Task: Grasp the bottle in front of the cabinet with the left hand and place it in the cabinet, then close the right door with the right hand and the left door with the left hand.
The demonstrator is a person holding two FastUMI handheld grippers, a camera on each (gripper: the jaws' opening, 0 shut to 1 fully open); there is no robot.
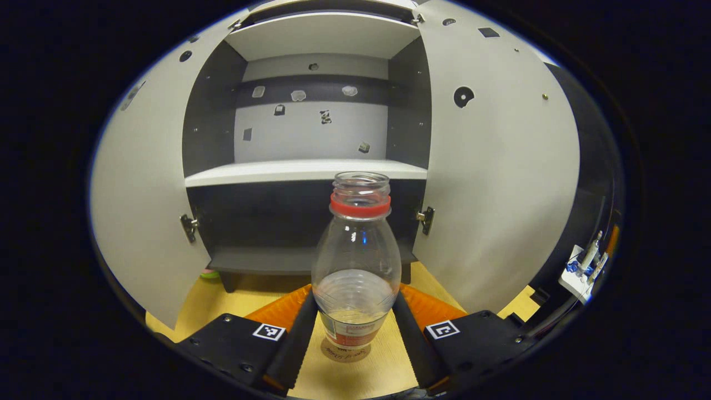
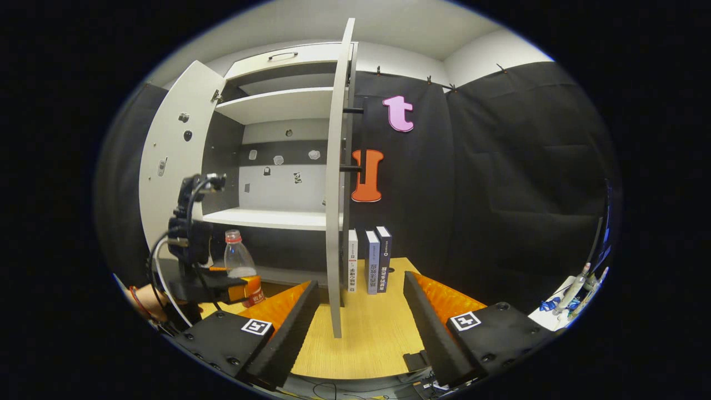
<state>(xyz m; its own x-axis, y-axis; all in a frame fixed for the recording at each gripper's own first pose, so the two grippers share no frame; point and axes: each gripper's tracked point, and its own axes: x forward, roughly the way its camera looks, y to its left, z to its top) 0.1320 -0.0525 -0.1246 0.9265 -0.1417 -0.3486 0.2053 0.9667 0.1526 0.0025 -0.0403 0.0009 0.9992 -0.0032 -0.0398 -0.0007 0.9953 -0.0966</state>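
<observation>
Bottle [image 1: 356,261]: upright on the wooden table [image 1: 383,361] in front of the open cabinet [image 1: 311,166], between the left gripper [image 1: 355,328] fingers.
Left gripper: closed in on the bottle's lower body — both fingers seem to touch it, though contact is hard to confirm.
Right gripper [image 2: 361,322]: spread wide, holding nothing — the right door [image 2: 335,194] edge stands between its fingers.
Left door [image 1: 144,183]: swung open.

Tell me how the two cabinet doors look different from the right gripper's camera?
In the right gripper view, the right door stands edge-on, a thin tall strip, while the left door shows its broad inner face. The right door rises just ahead of the right hand-held gripper, while the left door stands farther off, behind the left hand-held gripper at the bottle. Both are pale grey, and both are swung open.
</observation>
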